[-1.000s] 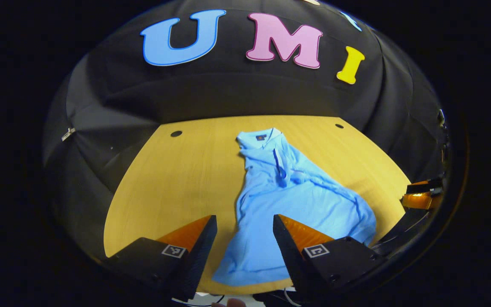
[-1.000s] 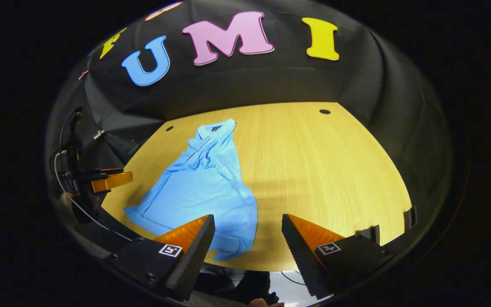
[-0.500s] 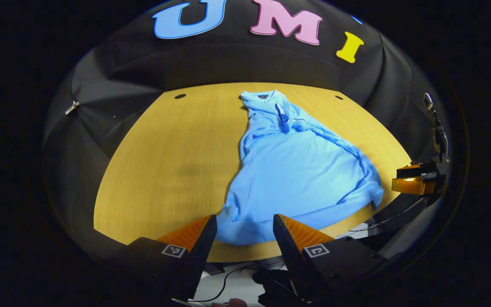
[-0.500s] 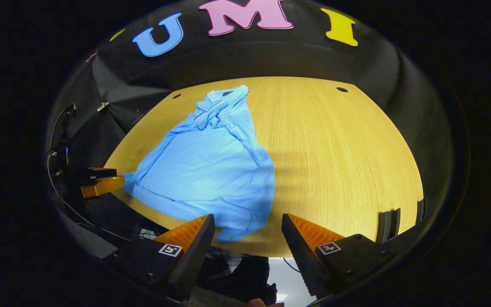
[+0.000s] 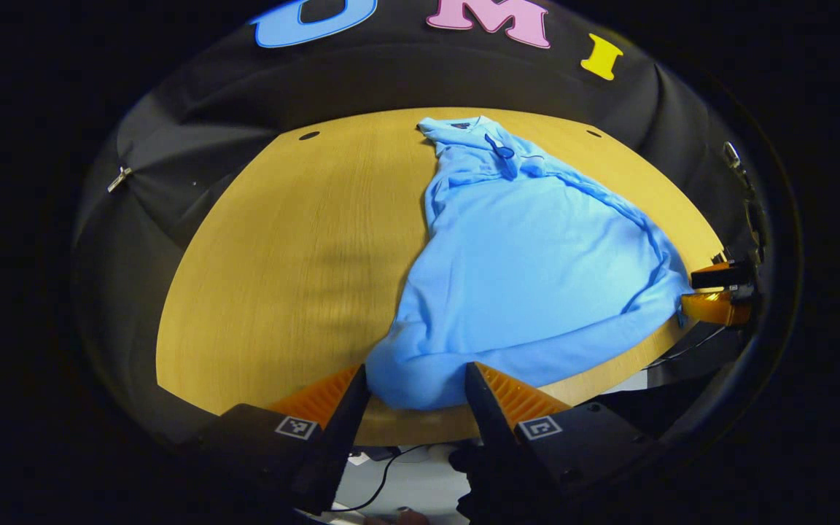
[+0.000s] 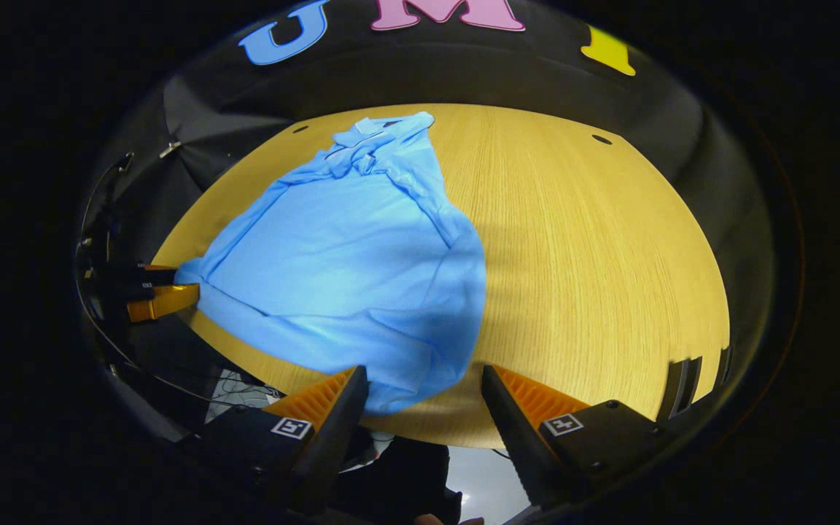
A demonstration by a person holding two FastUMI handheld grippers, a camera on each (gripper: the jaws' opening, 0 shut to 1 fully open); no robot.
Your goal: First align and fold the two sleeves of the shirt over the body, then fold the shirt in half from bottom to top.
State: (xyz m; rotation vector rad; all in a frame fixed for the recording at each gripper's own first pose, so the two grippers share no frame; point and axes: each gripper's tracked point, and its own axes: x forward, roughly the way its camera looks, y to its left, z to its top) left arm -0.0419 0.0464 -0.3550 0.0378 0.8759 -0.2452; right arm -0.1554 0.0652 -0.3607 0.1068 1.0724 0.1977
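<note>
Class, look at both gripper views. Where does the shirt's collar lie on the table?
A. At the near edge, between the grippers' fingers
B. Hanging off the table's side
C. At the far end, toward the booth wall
C: the collar sits at the far end of the light blue polo shirt, while the hem lies by the wooden table's near edge.

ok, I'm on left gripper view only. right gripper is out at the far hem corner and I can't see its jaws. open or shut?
Observer: Open. In the right gripper view, the right gripper has the polo shirt's hem corner lying between its fingers, not pinched.
Operator: corner hanging off the table?
Observer: No, it lies on the wooden table, short of the front edge.
Operator: and mine, seen from there?
Observer: The left gripper has its tips right at the other hem corner, by the table edge.
</note>
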